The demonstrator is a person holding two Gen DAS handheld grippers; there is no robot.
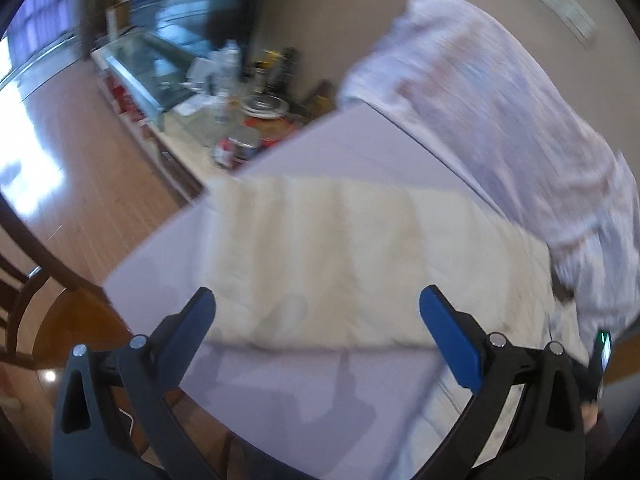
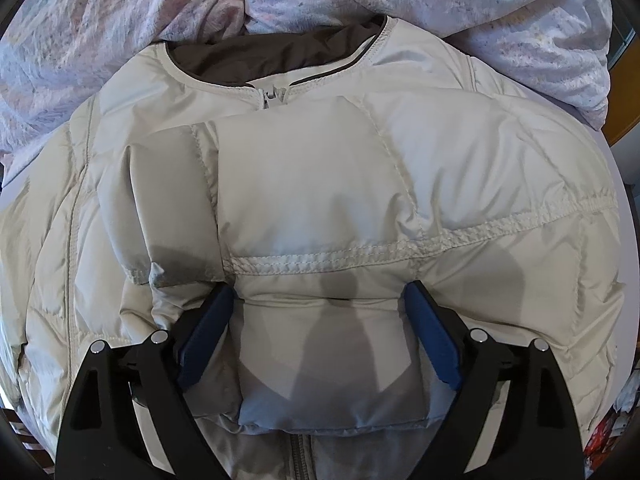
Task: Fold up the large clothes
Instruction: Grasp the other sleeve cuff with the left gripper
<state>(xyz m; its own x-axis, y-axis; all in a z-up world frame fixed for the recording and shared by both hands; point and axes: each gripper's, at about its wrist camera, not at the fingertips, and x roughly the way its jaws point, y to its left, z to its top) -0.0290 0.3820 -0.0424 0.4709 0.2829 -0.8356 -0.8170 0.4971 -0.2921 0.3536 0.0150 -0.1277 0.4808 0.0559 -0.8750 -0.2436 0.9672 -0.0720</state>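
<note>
On lilac bed: cream quilted puffer jacket (image 2: 320, 184), light, squashy, slick; grip at stitched seams. Left gripper (image 1: 318, 308) and right gripper (image 2: 320, 304) wide, empty.

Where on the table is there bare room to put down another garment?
Bare table shows between the cream jacket and the near edge, and a strip beyond the jacket, beside the patterned cloth pile. That pile's side is crowded. The far counter is cluttered.

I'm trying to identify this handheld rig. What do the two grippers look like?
Both match: the left gripper and right gripper each have two black angular linkage arms joined by round silver pivot pins, ending in flat blue finger pads. No cables, markings or sleeves are visible.
</note>
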